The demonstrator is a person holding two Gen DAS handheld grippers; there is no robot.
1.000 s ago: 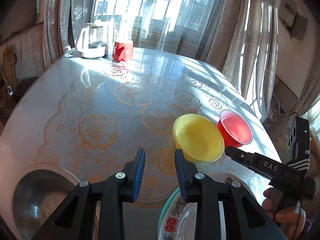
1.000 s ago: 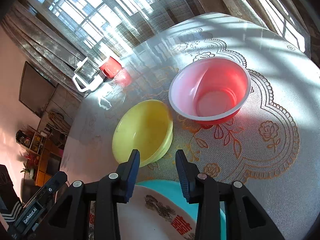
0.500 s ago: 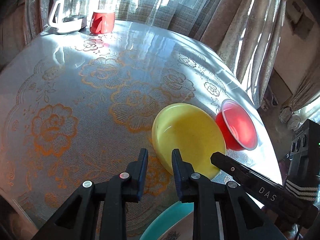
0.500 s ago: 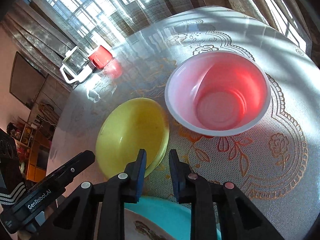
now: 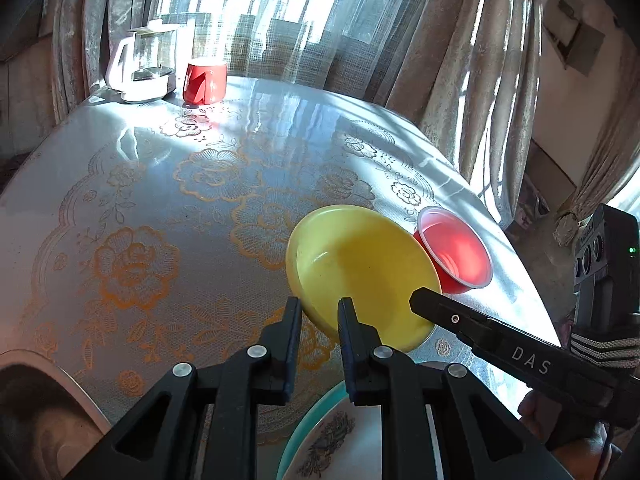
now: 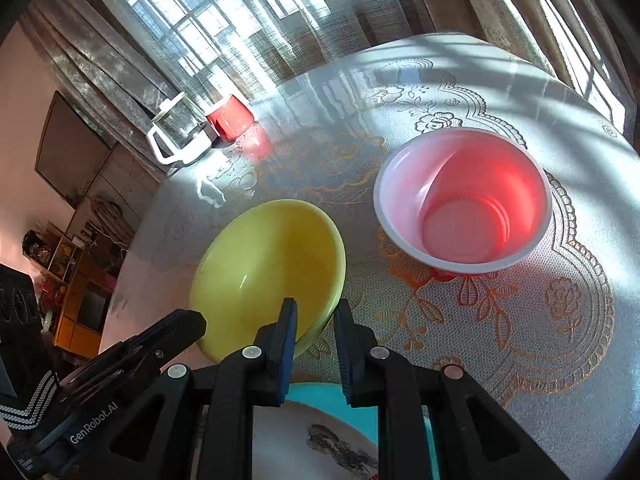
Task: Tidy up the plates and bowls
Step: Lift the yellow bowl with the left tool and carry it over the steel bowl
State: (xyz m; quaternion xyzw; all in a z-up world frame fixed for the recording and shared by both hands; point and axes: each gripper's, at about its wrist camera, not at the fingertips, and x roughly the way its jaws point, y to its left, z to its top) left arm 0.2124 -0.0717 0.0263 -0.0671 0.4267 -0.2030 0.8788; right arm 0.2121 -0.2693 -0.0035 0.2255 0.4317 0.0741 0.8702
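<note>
Two bowls sit side by side on the counter (image 5: 160, 200), which is covered with a lace cloth with orange flowers. My grip is on the yellow bowl (image 5: 360, 264). My left hand-held gripper (image 5: 319, 320) has just been closing, and the near left part of the yellow rim lies between its jaws, one finger outside the bowl and one over its inside. My right hand-held gripper (image 6: 316, 320) is closed down on the same rim further round, its left finger over the inside and its right finger outside. The two tools are close together at the bowl's near edge. The red plastic bowl (image 5: 456, 256) with a white rim stands upright just beside the yellow one, on its far right. A printed plate with a teal rim (image 6: 360, 404) lies beneath my fingers at the near edge, and the yellow bowl's near edge reaches over it. At the far end, by the curtained window, a glass kettle (image 5: 148, 64) stands next to a red mug (image 5: 205, 78).
</note>
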